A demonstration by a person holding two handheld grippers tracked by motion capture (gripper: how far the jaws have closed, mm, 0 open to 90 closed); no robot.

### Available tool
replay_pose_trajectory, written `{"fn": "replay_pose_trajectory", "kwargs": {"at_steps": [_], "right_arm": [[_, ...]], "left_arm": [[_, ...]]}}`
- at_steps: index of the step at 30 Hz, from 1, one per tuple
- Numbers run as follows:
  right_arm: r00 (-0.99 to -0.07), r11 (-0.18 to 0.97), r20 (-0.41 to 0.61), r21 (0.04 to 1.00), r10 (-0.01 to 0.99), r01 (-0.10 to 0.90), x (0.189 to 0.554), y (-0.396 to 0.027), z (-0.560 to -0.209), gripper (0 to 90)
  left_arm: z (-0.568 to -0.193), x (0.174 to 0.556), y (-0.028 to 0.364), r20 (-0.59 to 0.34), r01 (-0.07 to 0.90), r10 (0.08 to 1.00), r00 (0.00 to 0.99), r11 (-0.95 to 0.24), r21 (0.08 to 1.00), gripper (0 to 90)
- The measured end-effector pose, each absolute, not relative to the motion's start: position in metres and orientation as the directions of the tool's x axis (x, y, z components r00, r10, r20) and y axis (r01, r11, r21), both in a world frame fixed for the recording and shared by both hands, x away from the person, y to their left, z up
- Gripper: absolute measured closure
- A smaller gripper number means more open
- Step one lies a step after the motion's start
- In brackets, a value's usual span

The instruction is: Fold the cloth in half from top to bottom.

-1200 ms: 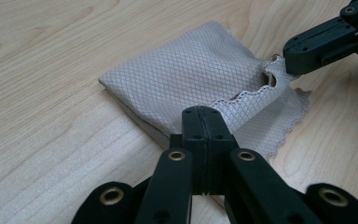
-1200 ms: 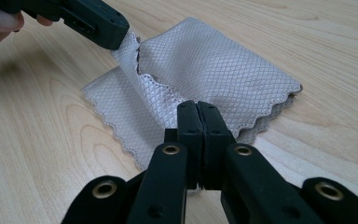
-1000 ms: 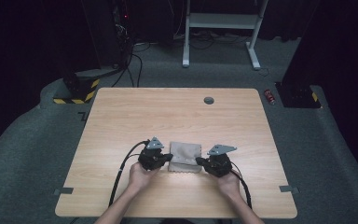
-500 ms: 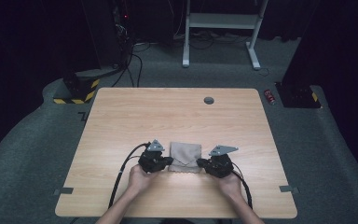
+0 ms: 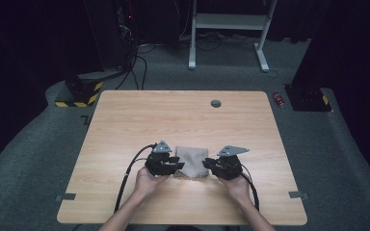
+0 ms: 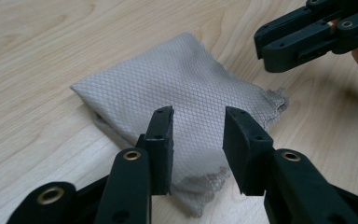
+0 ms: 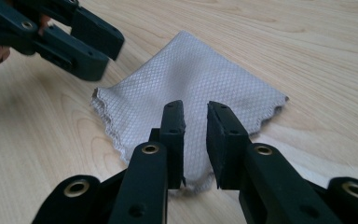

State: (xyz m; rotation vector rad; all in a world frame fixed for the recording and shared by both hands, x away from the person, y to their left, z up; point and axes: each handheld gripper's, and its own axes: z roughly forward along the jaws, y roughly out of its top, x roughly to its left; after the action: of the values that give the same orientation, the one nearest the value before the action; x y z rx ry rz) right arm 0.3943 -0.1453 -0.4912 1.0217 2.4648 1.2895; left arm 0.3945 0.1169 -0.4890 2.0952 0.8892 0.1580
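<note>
**So, handling this little folded cloth**

Nearest me, both grippers sit low on the table's (image 5: 125,115) near half. Left gripper (image 6: 198,135) at 9 o'clock of the cloth (image 5: 191,161), right gripper (image 7: 196,126) at 3 o'clock; each one's jaws have just been opening and now stand apart, with a near corner lying loose between them, unpinched. Looks light, limp and thin, with a grippy woven texture and frayed edges. I'd pinch the corners, not the middle, since it'll sag and unfold. Far side of the table has a small round grommet (image 5: 216,103) at 12 o'clock.
</note>
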Motion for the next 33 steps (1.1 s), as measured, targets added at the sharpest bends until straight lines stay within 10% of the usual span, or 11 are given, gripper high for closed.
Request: {"fn": "replay_pose_trajectory", "kwargs": {"at_steps": [13,33], "right_arm": [[-0.749,0.466,0.115,0.718,0.652,0.516,0.397,-0.127,-0.516,72.0],[-0.743,0.427,0.117,0.755,0.659,0.498,0.409,-0.116,-0.51,78.4]], "left_arm": [[-0.509,0.379,0.123,-0.035,0.515,0.658,0.752,-0.553,0.655,56.9],[-0.505,0.411,0.109,-0.12,0.521,0.685,0.719,-0.417,0.745,55.9]]}}
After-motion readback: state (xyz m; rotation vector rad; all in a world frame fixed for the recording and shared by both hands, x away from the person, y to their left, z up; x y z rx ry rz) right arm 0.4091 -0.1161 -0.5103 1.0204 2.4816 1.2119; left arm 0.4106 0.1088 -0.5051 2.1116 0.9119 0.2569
